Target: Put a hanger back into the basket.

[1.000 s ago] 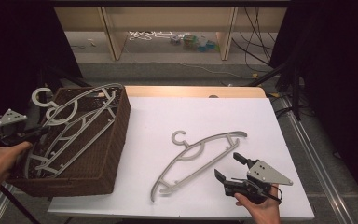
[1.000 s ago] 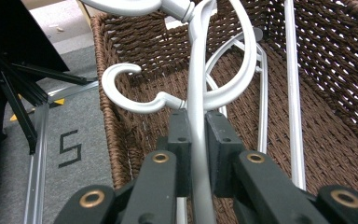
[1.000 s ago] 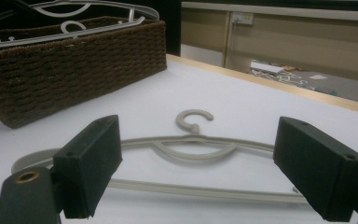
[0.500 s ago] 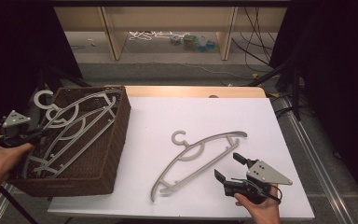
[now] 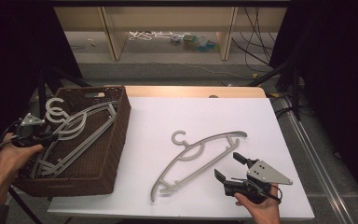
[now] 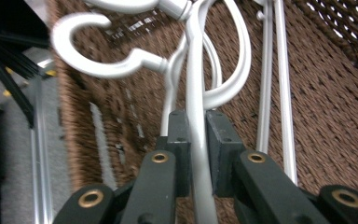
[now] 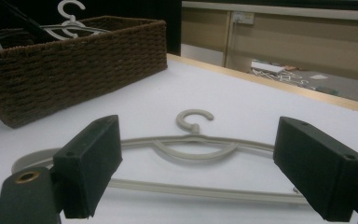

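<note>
We see left gripper [image 5: 51, 136] drawn back toward basket's [image 5: 116, 144] left rim since a second ago, held hanger [image 6: 196, 93] shifted with it. Right gripper [image 5: 230, 165] unmoved. Hanger stack in basket overlaps; we cannot count it. Left gripper view shows jaws clenched on hanger's arm, a hook [image 6: 98, 46] blurred above. Right gripper view shows jaws released, spread wide before table hanger [image 7: 191, 149], lying flat on white table [image 5: 261, 121].

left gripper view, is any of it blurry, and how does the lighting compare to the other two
Left gripper view: the hanger hooks near the top are soft; the left tongs look sharper. Right gripper view: bright white table, right tongs close and slightly soft. High view: dark surroundings, evenly lit table.
</note>
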